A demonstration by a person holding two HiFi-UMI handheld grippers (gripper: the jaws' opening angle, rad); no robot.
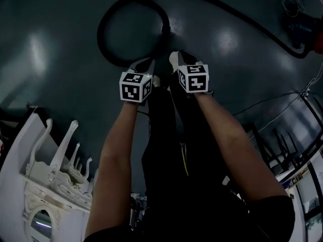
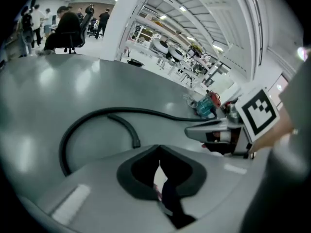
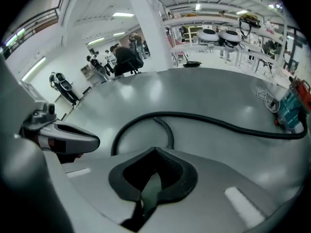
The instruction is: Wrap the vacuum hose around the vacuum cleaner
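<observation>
A black vacuum hose (image 1: 108,24) lies on the dark floor in a loop, its free end (image 1: 165,30) just ahead of both grippers. From the loop it runs right to the teal and red vacuum cleaner (image 1: 305,29). My left gripper (image 1: 145,63) and right gripper (image 1: 177,58) hang side by side above the floor, both shut and holding nothing, short of the hose. The left gripper view shows its shut jaw tips (image 2: 158,147), the hose (image 2: 92,115) and the vacuum cleaner (image 2: 208,106). The right gripper view shows its shut tips (image 3: 155,150), the hose (image 3: 204,120) and the vacuum cleaner (image 3: 291,108).
White ornate furniture (image 1: 50,175) stands at the lower left. Thin cables (image 1: 272,102) and dark racks (image 1: 298,150) lie at the right. The person's dark legs (image 1: 166,150) stand below the grippers. Far off are a white pillar (image 2: 124,18), people at chairs (image 2: 65,30) and benches (image 3: 228,40).
</observation>
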